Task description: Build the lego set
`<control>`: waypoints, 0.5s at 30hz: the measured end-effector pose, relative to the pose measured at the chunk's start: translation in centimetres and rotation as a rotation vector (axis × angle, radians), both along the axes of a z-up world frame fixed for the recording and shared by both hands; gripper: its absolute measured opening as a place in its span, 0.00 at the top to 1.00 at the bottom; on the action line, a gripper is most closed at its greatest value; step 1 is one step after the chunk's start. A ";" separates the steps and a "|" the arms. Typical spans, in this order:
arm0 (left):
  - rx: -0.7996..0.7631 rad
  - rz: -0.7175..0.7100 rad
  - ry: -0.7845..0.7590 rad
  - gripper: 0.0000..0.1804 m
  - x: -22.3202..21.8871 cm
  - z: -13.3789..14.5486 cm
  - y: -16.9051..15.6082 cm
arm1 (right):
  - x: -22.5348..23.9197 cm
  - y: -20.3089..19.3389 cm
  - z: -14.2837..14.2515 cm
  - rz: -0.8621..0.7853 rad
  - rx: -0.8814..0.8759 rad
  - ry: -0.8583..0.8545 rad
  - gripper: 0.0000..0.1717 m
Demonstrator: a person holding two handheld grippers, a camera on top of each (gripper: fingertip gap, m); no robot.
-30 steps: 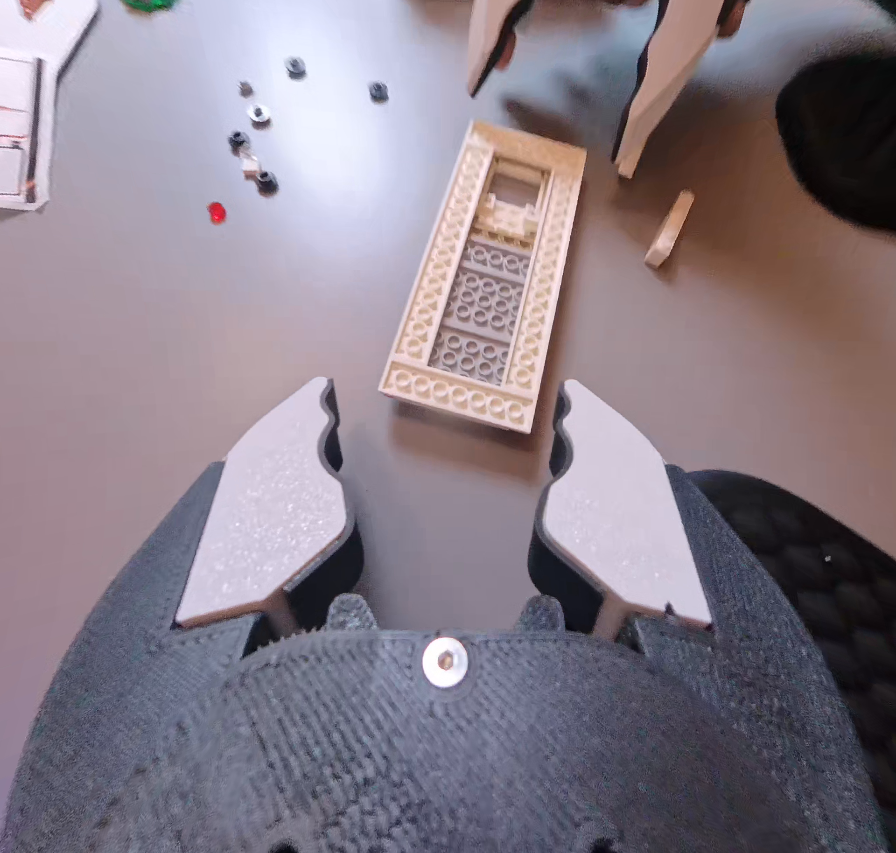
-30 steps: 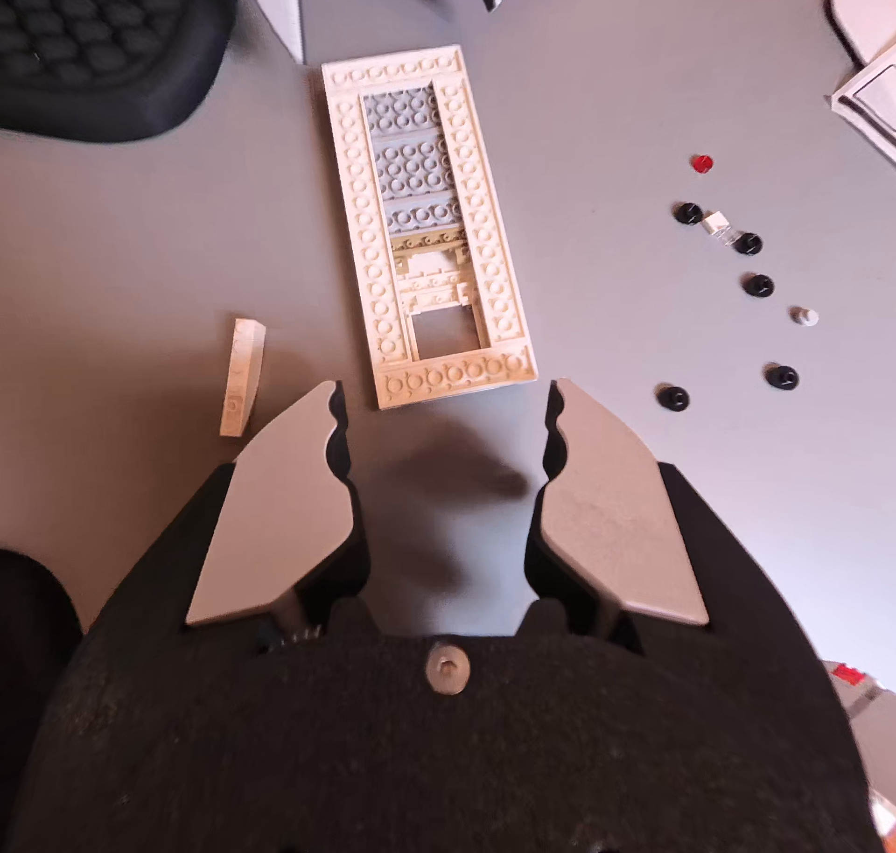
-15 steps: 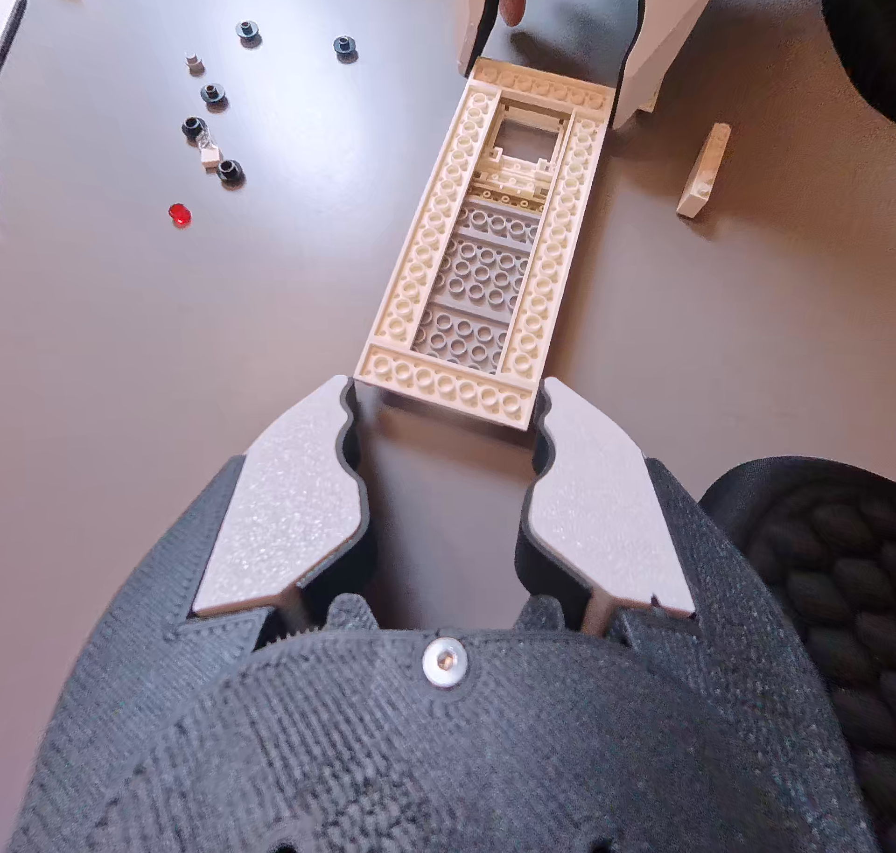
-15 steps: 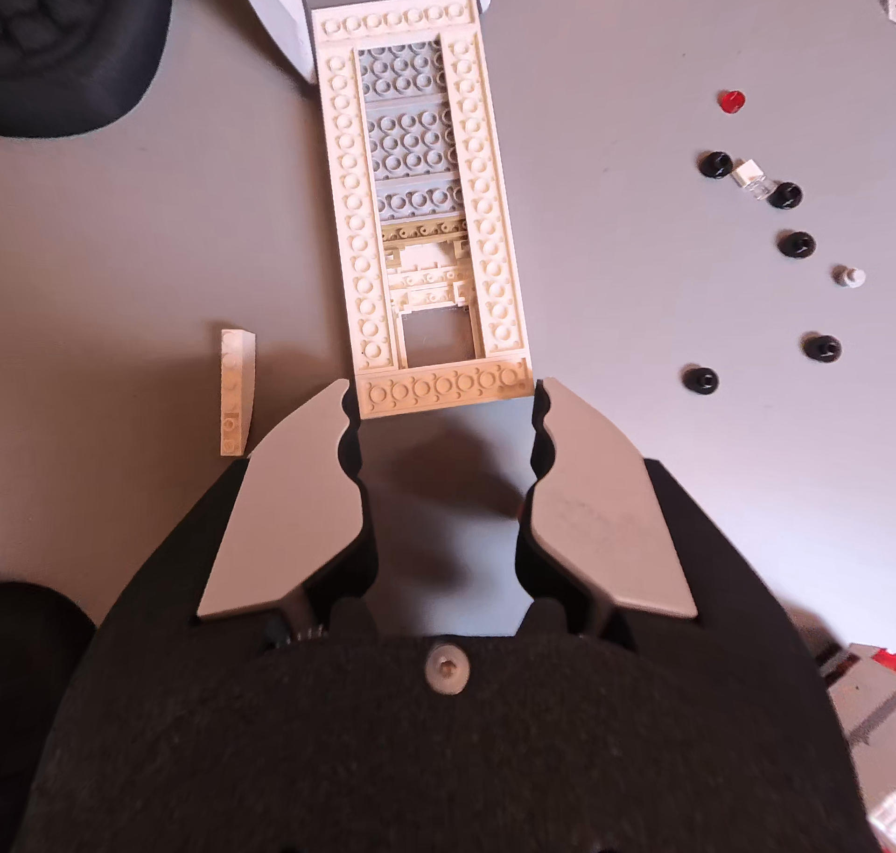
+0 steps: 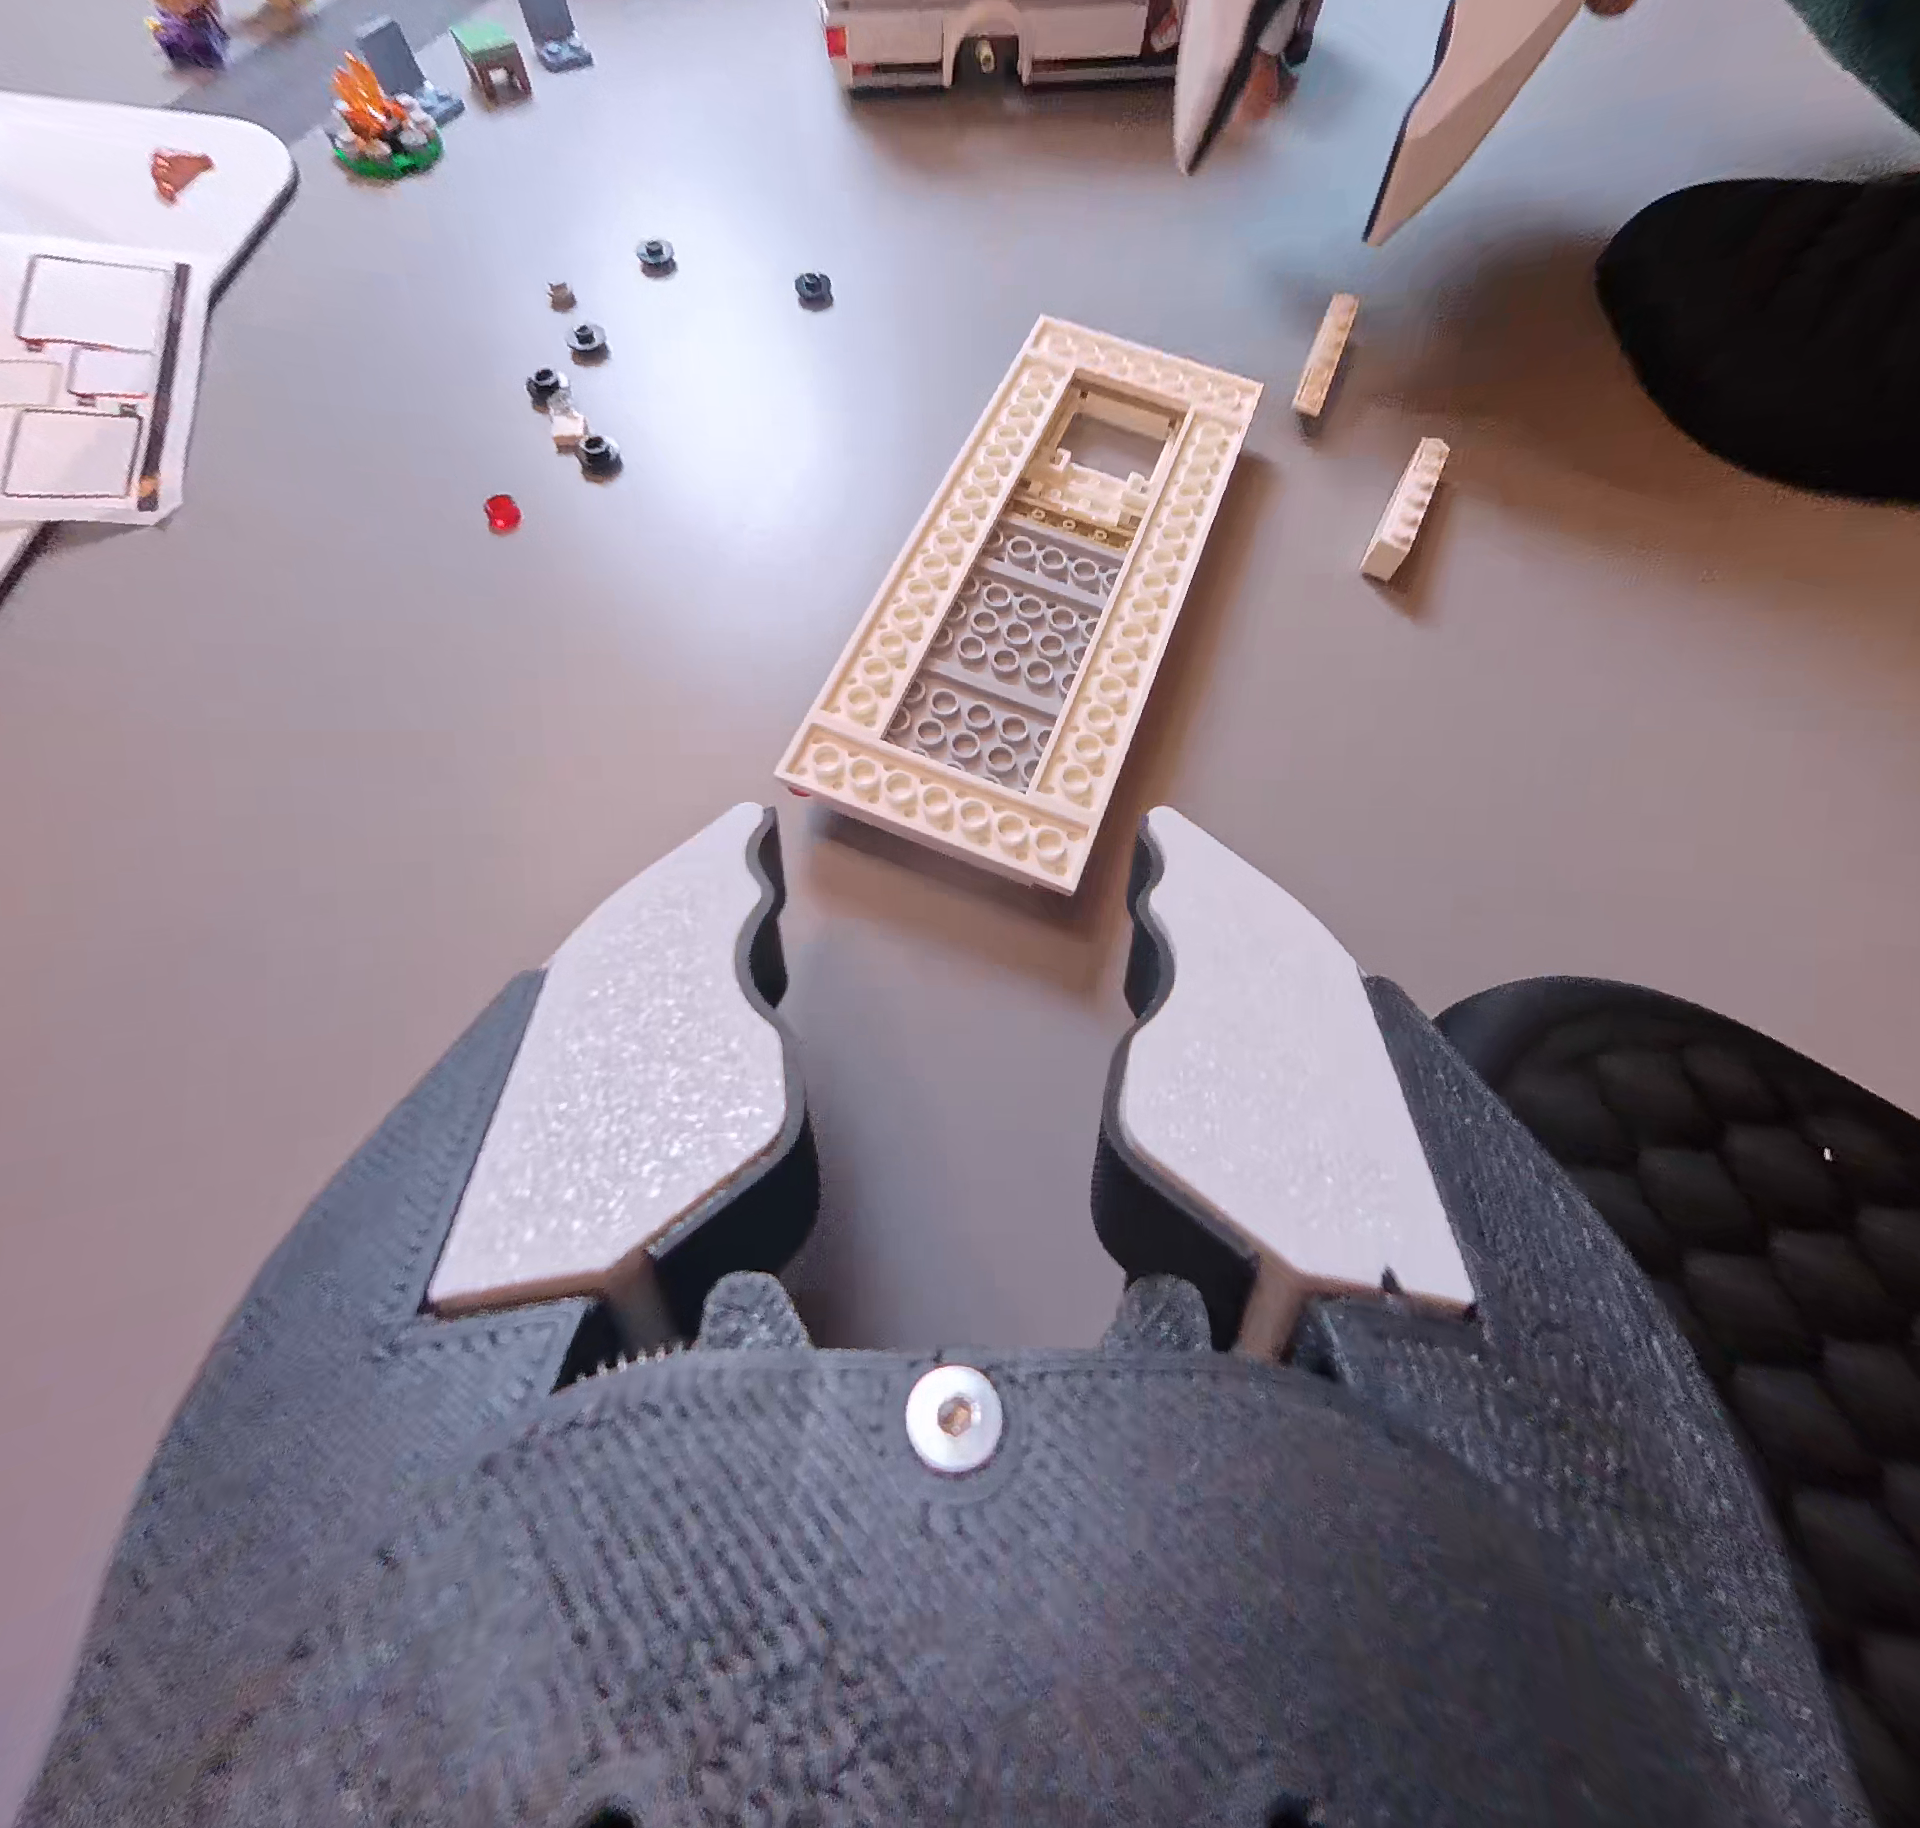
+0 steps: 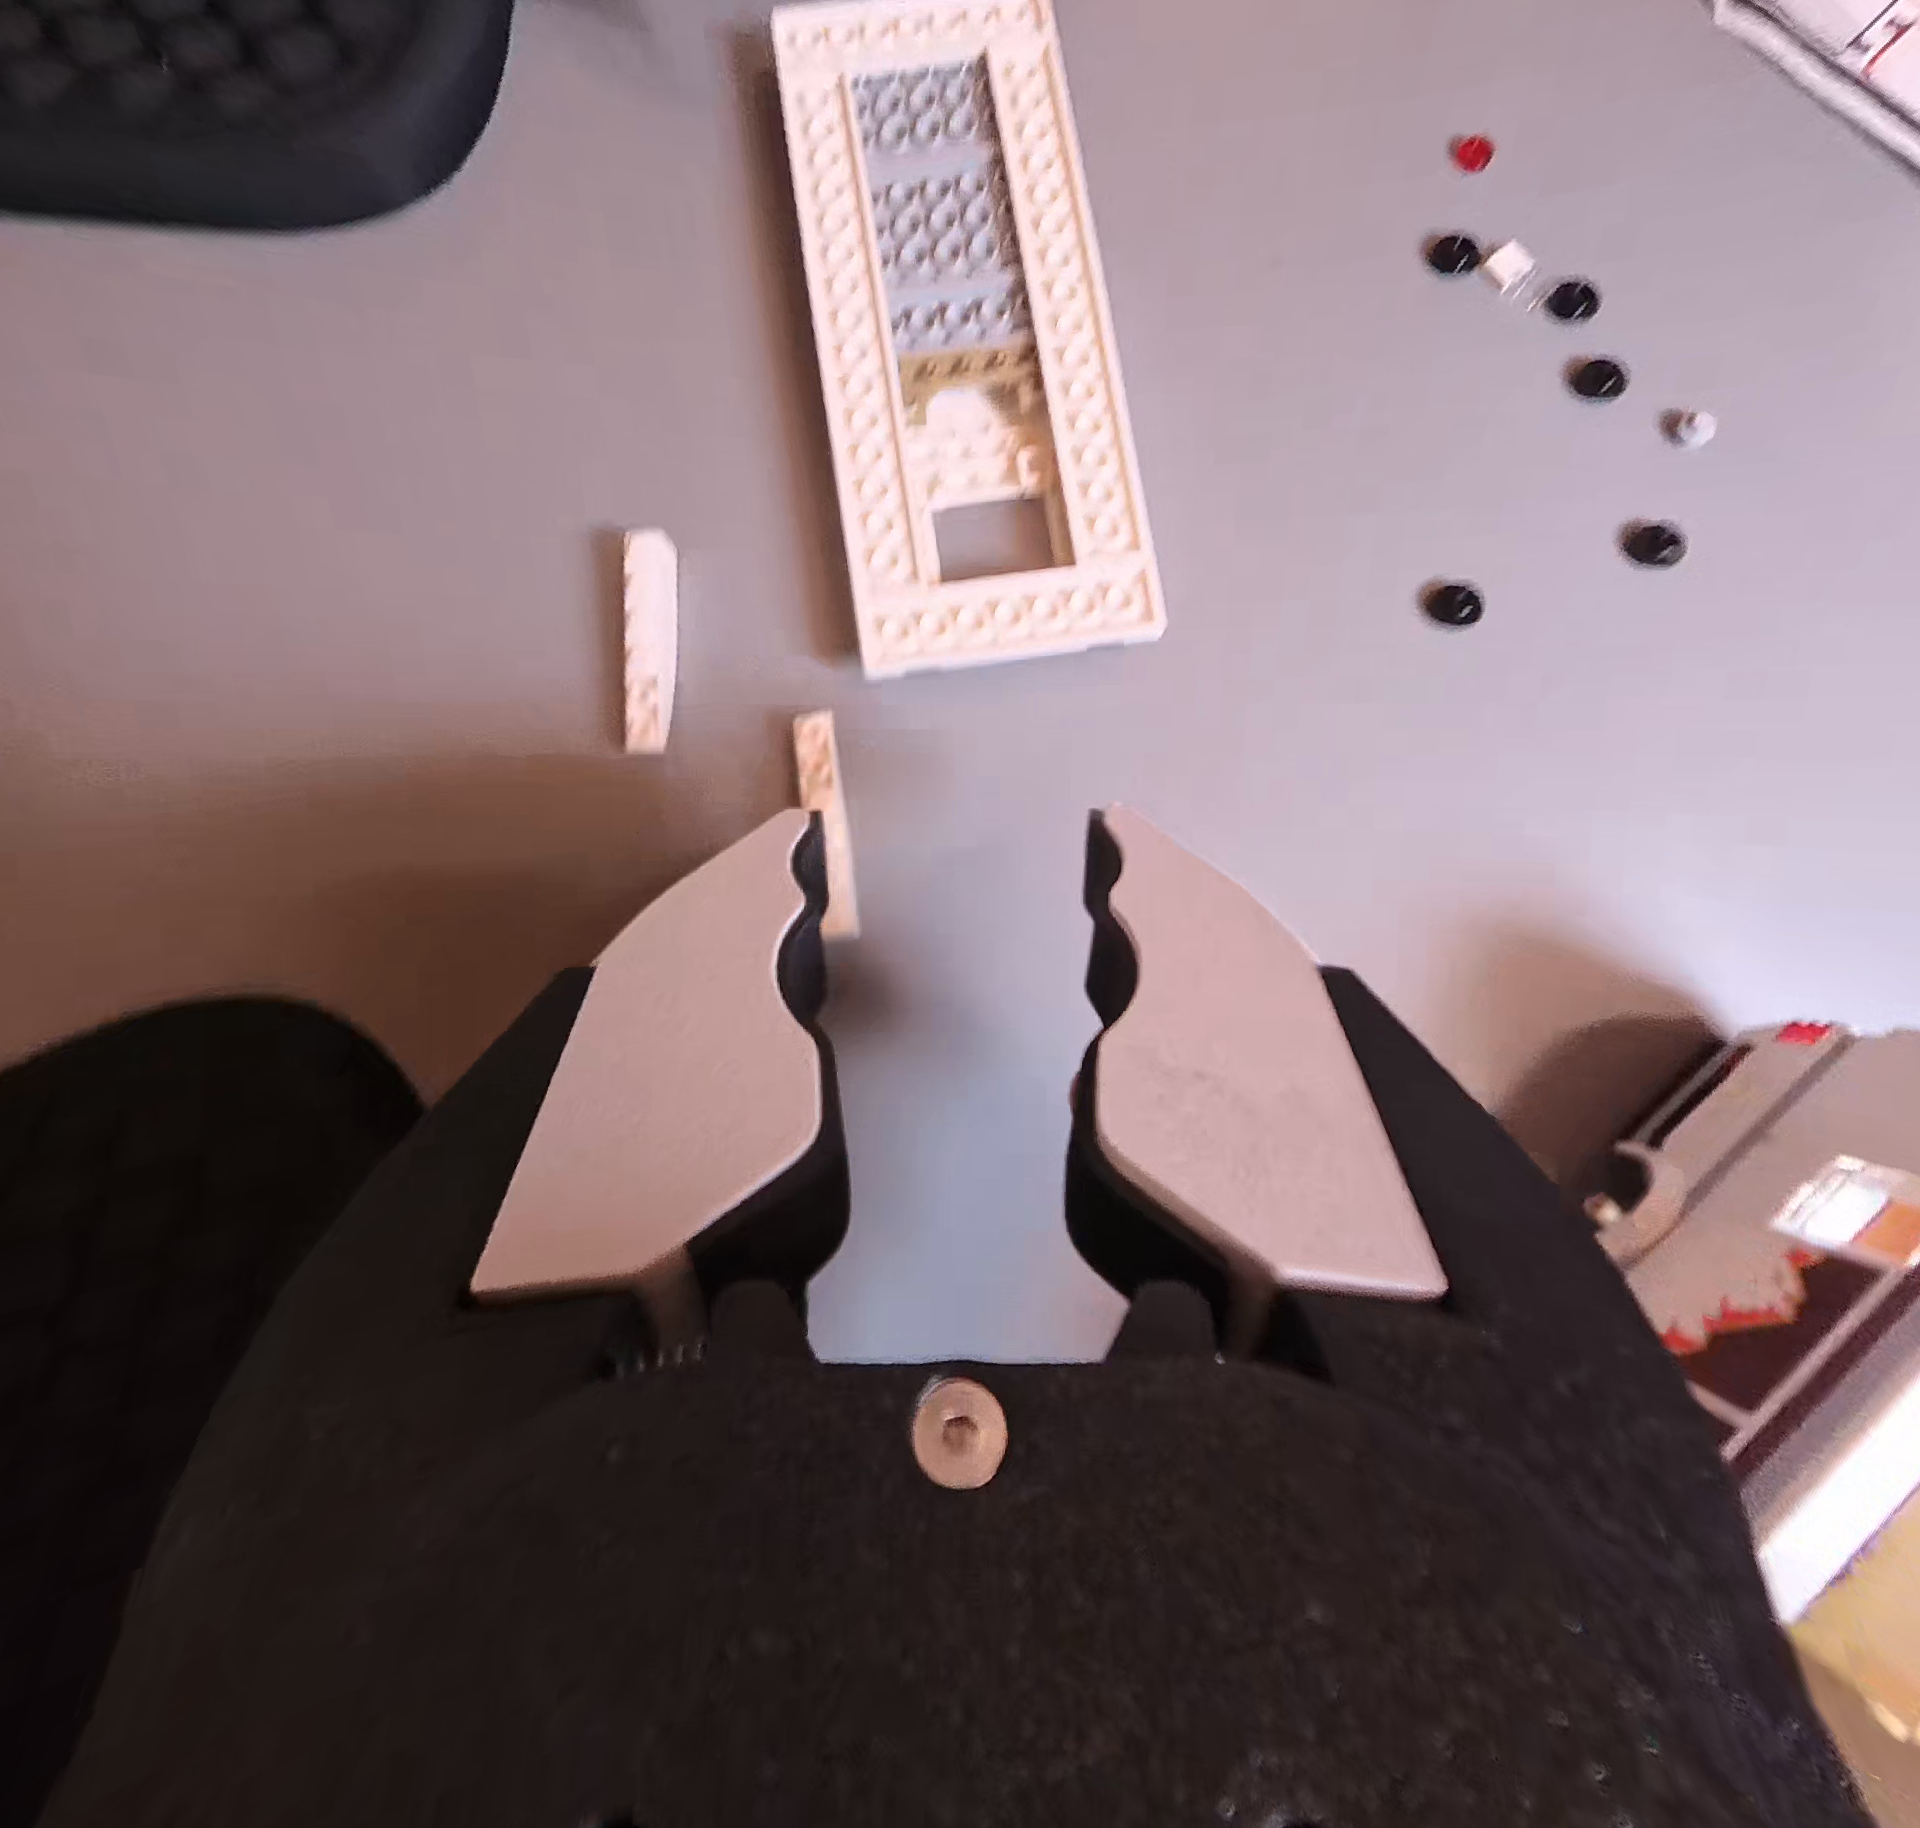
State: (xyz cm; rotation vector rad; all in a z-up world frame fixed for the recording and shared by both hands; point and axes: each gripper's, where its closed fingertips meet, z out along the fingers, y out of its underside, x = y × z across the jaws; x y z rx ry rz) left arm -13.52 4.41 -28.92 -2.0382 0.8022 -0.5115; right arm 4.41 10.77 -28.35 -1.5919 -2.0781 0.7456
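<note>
Both open grippers (image 5: 954, 833) (image 6: 948, 822) flank cream plate (image 5: 1023, 615).

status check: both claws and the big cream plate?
Left claw open, empty, just short of cream plate. Right claw open, empty, farther back. Plate flat on table; small cream brick by right claw's tip.

Cream studded plate (image 5: 1023, 604), grey centre; grey table (image 5: 416, 739).
</note>
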 end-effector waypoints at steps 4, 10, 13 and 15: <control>0.051 0.005 0.006 0.67 0.4 0.6 0.1 | 1.7 -1.4 -1.6 0.023 0.007 -0.054 0.79; 0.084 -0.022 0.012 0.72 1.7 0.7 0.0 | 1.2 -2.3 -2.9 0.060 0.070 -0.079 0.87; 0.093 -0.027 0.014 0.73 2.0 0.6 -0.1 | 0.9 -2.3 -2.9 0.071 0.092 -0.084 0.96; 0.102 -0.030 0.013 0.75 2.2 0.7 -0.1 | 0.7 -2.4 -2.5 0.073 0.084 -0.069 0.96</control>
